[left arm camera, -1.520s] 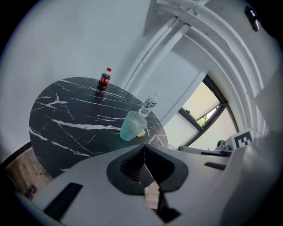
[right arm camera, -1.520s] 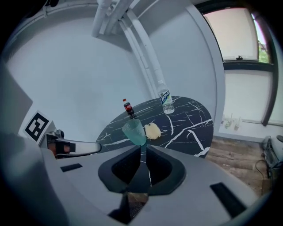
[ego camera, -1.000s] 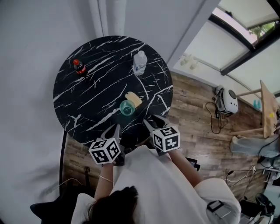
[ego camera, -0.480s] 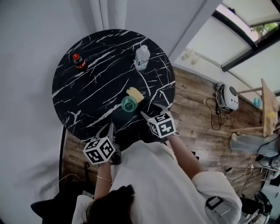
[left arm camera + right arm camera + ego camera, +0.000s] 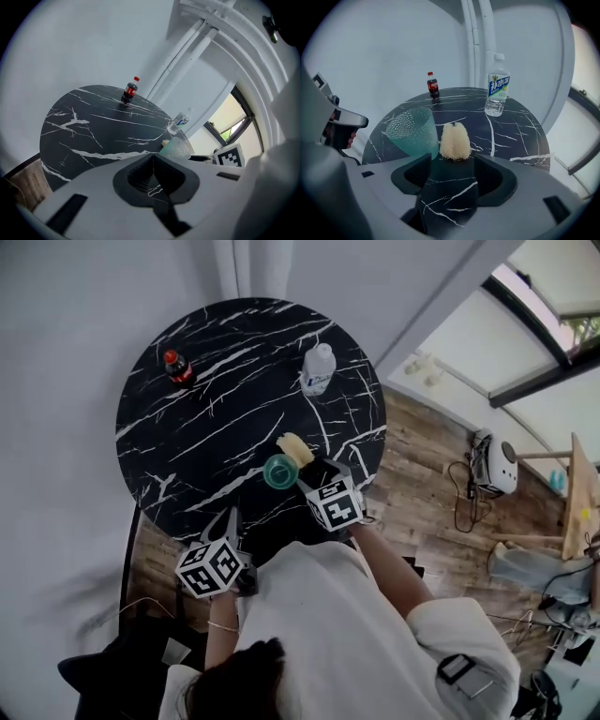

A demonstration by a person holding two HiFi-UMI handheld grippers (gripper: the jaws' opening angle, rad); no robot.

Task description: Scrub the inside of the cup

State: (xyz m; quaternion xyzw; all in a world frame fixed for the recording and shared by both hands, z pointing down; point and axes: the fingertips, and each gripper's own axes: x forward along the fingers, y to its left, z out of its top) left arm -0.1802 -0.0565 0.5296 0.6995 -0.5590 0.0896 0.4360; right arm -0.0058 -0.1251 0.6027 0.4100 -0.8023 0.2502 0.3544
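Note:
A teal glass cup [image 5: 278, 471] stands near the front edge of the round black marble table [image 5: 187, 446]. A pale yellow loofah scrubber [image 5: 294, 449] lies just behind it on the right. My right gripper [image 5: 315, 472] hangs close above the table in front of them, open. Its jaws have just been opening, and nothing is between them. In the right gripper view the scrubber [image 5: 454, 140] lies just ahead of the gap and the cup [image 5: 410, 129] stands to its left. My left gripper [image 5: 230, 517] is shut and empty at the table's near edge, apart from the cup [image 5: 176, 147].
A small cola bottle [image 5: 178, 368] stands at the far left of the table and a clear water bottle [image 5: 318, 369] at the far right. The table stands against a white wall, with wooden floor [image 5: 422, 512] to its right.
My right gripper has moved forward and down over the table edge, up to the scrubber and cup, and its jaws have opened wider. The left gripper has shifted only slightly.

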